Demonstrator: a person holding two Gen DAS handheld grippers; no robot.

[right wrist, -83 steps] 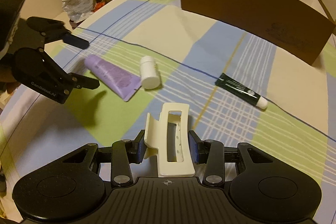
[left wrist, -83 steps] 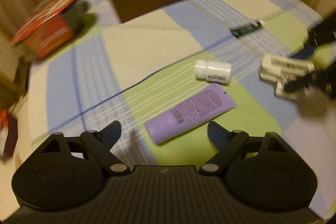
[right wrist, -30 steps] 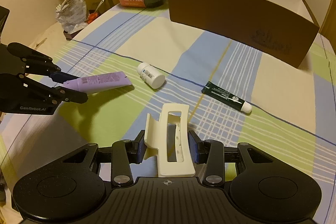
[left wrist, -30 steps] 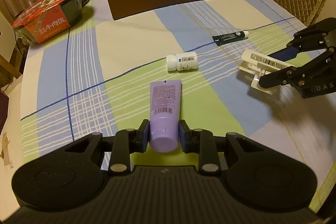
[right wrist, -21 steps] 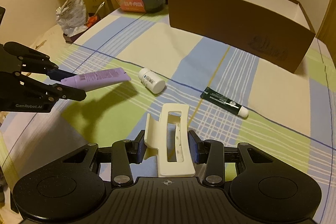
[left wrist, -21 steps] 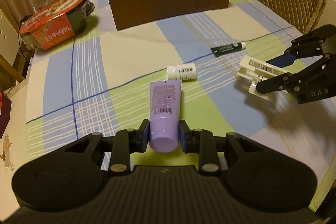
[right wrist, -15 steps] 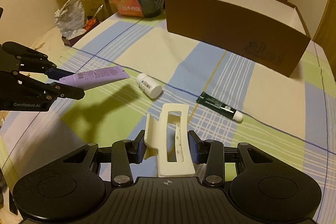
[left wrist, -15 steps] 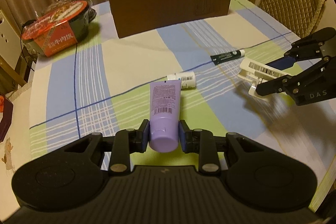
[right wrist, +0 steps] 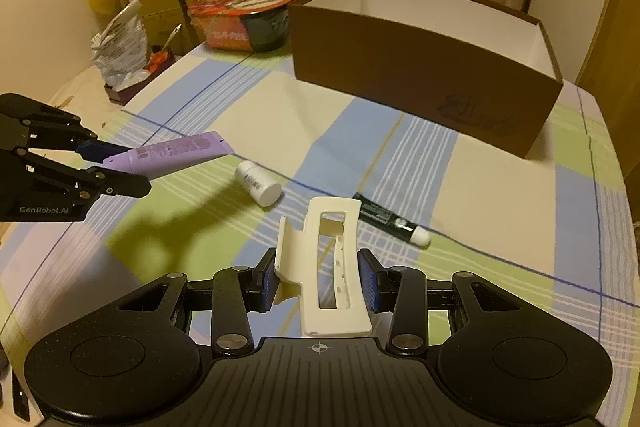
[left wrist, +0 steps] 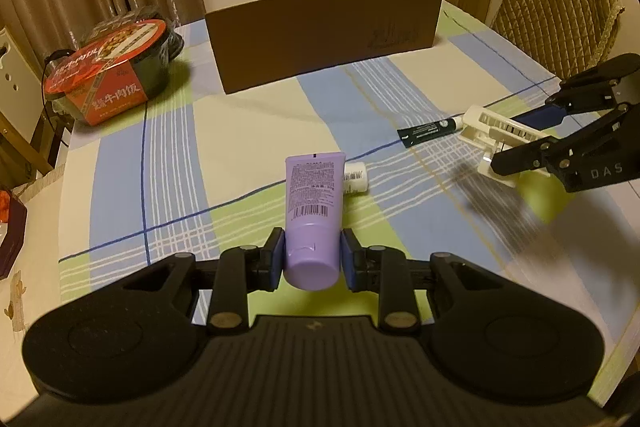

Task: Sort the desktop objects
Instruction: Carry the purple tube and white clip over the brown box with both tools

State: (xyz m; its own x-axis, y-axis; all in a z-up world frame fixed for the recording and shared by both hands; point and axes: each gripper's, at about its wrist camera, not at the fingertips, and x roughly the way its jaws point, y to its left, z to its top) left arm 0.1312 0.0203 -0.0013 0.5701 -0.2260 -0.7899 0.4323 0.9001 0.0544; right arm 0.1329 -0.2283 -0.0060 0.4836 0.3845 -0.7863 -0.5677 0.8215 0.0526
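Left hand-held gripper [left wrist: 312, 259] of ours clamps a soft lilac plastic tube [left wrist: 314, 203]; our right hand-held gripper [right wrist: 318, 279] pinches a glossy cream slotted clip [right wrist: 328, 267], both above the checked cloth tabletop [left wrist: 248, 131]

Purple tube [left wrist: 314, 187], brown box [left wrist: 320, 23]

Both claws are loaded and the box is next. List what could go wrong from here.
1. The left claw pinches the purple tube only at its cap end, so it may droop or slip.
2. The white hair clip sits skewed in the right claw and could twist loose.
3. Either load might clip the brown box wall.
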